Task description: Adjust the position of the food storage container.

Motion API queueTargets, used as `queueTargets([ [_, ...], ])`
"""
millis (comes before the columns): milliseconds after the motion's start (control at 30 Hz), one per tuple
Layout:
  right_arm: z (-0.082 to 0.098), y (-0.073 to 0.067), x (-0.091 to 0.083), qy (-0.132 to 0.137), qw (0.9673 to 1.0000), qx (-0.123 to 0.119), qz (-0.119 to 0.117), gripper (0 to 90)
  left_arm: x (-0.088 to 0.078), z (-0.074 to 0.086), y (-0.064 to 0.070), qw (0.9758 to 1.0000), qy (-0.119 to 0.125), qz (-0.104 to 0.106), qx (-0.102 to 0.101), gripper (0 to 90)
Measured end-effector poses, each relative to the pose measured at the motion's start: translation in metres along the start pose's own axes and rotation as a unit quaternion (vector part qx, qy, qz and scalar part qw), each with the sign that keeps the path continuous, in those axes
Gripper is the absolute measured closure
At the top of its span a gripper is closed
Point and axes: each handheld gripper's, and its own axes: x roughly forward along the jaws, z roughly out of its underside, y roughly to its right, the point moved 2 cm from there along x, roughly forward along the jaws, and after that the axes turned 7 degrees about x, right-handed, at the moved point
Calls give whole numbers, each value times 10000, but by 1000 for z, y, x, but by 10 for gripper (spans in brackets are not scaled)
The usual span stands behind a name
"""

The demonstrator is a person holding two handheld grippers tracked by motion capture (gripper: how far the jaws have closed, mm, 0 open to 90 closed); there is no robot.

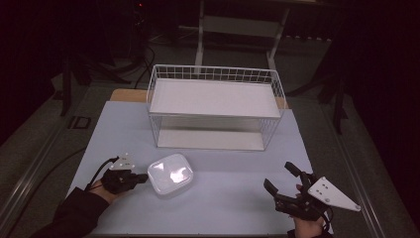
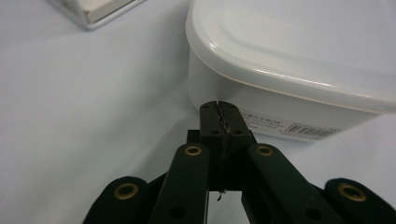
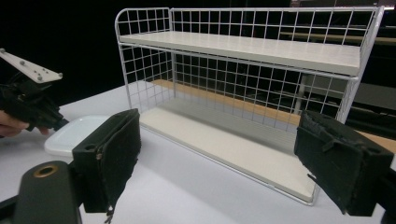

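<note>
1. We have a white two-tier wire shelf rack with pale boards at twelve o'clock on the pale blue table. We judge it the likely collision hazard: anything lifted toward it could catch the wire rim of the top board or the front edge of the lower one.

2. The white, rounded-square plastic box with a snap-on lid sits at about eight o'clock on the table, well apart from the rack. We think it is light and slick, so a push from one side may make it skate or spin instead of being gripped.

3. Our right gripper hovers at four o'clock, jaws spread wide and empty, far from the box; a one-handed lift looks risky to us.

4. Our left gripper is clenched on nothing, jaws pressed together, tips just beside the box's nine o'clock wall. Whether they touch it, we cannot tell.

5. Hard to make out: the box's contents, the small label print, and the dark room behind.
</note>
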Motion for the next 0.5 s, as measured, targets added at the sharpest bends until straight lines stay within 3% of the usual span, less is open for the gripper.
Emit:
queueTargets([
  [167,0,0,0,-8,10000,-5,-8,145,12,-11,4,10000,39,25,28,891],
  [500,1,0,0,-7,10000,-33,6,145,15,-12,7,9997,126,179,-141,891],
])
